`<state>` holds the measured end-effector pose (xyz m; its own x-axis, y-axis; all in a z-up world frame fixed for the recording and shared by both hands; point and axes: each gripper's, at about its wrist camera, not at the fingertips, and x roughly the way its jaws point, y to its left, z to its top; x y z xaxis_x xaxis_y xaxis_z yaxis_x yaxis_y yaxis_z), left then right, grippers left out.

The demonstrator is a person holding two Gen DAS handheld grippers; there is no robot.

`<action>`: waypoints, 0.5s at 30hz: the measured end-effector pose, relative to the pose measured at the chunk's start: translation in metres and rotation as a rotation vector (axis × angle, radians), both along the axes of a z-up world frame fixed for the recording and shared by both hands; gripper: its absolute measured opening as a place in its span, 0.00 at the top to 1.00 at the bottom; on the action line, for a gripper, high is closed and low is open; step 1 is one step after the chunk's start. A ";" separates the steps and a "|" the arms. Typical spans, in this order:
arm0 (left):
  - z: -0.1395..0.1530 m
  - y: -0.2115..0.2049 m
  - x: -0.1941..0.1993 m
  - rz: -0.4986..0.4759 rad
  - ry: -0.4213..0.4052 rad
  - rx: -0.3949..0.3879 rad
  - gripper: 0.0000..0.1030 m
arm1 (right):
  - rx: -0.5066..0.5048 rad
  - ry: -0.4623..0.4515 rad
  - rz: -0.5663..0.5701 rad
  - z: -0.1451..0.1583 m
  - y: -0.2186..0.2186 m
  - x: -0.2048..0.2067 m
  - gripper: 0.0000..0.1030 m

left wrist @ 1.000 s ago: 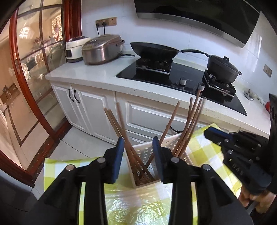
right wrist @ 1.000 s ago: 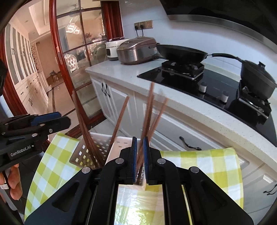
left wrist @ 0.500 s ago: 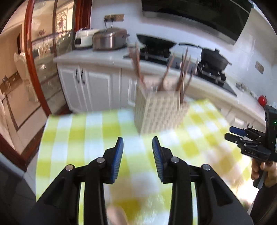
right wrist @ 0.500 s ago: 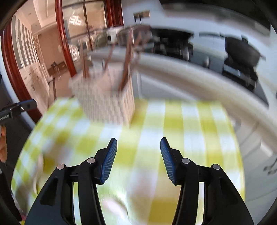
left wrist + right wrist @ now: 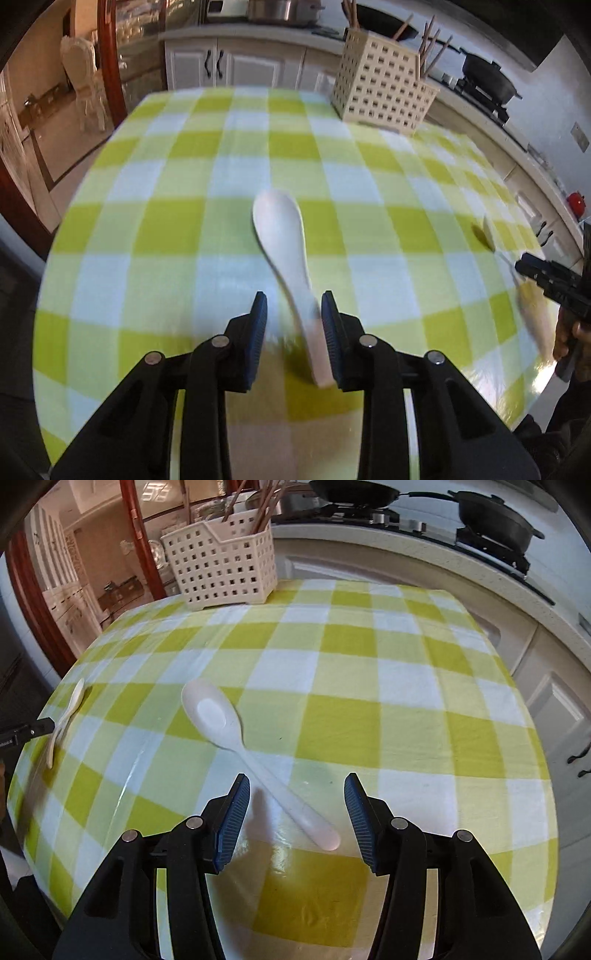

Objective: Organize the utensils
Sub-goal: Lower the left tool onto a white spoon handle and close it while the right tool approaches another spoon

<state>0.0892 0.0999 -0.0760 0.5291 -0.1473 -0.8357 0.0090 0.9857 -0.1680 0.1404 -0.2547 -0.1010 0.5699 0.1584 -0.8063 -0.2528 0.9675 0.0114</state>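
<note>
Two white ceramic spoons lie on the yellow-green checked tablecloth. One spoon (image 5: 288,254) has its handle between the fingers of my open left gripper (image 5: 293,321), close to the right finger. The other spoon (image 5: 251,753) lies with its handle between the wide-open fingers of my right gripper (image 5: 297,801). The white perforated utensil basket (image 5: 380,92) with several wooden chopsticks stands at the table's far edge; it also shows in the right wrist view (image 5: 221,568). Each view shows the other gripper and spoon at its edge.
The table (image 5: 388,686) is round and drops off on all sides. Behind it runs a kitchen counter with a stove, a wok and a black pot (image 5: 495,520). White cabinets (image 5: 229,70) and a red-framed glass door (image 5: 107,55) stand at the back left.
Both grippers have pulled back from the basket and come down low over the table. The right gripper has opened. A spoon handle now lies between each pair of fingers.
</note>
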 end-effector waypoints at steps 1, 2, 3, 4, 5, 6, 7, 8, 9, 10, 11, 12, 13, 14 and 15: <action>-0.002 -0.002 0.000 0.002 0.010 -0.006 0.66 | -0.012 -0.001 -0.001 -0.001 0.001 -0.001 0.50; -0.003 -0.006 -0.002 -0.006 0.017 -0.012 0.66 | -0.017 -0.007 0.003 -0.002 0.001 -0.001 0.49; -0.005 -0.011 -0.003 -0.020 0.019 -0.008 0.66 | -0.019 -0.010 0.007 -0.002 0.001 -0.002 0.48; -0.006 -0.016 -0.004 -0.031 0.014 0.013 0.65 | -0.022 -0.014 0.010 -0.003 0.002 -0.002 0.47; -0.007 -0.021 -0.004 -0.040 0.004 0.044 0.65 | -0.028 -0.020 0.014 -0.003 0.003 -0.001 0.47; -0.007 -0.025 -0.002 -0.044 0.001 0.071 0.65 | -0.046 -0.035 0.019 -0.004 0.006 -0.002 0.47; -0.008 -0.027 0.000 -0.042 0.000 0.091 0.75 | -0.044 -0.040 0.023 -0.005 0.007 -0.002 0.47; -0.008 -0.029 0.001 -0.041 -0.005 0.118 0.85 | -0.038 -0.041 0.027 -0.005 0.009 -0.002 0.46; -0.008 -0.030 0.003 -0.042 -0.006 0.128 0.89 | -0.040 -0.042 0.034 -0.005 0.009 -0.002 0.46; -0.008 -0.031 0.006 -0.047 -0.009 0.136 0.90 | -0.040 -0.042 0.044 -0.005 0.011 -0.002 0.46; -0.008 -0.033 0.009 -0.058 -0.011 0.140 0.91 | -0.037 -0.041 0.052 -0.005 0.013 -0.003 0.48; -0.008 -0.035 0.012 -0.067 -0.013 0.146 0.92 | -0.035 -0.037 0.059 -0.005 0.014 -0.004 0.51; -0.008 -0.040 0.017 -0.085 -0.019 0.160 0.93 | -0.034 -0.033 0.066 -0.005 0.016 -0.004 0.55; -0.008 -0.043 0.020 -0.095 -0.022 0.166 0.93 | -0.035 -0.032 0.068 -0.004 0.018 -0.005 0.62; -0.007 -0.047 0.024 -0.110 -0.025 0.170 0.93 | -0.035 -0.032 0.072 -0.004 0.020 -0.006 0.67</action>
<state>0.1133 0.0529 -0.0834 0.5384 -0.0633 -0.8403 0.1199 0.9928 0.0020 0.1344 -0.2349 -0.1048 0.5838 0.1720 -0.7935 -0.3218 0.9463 -0.0317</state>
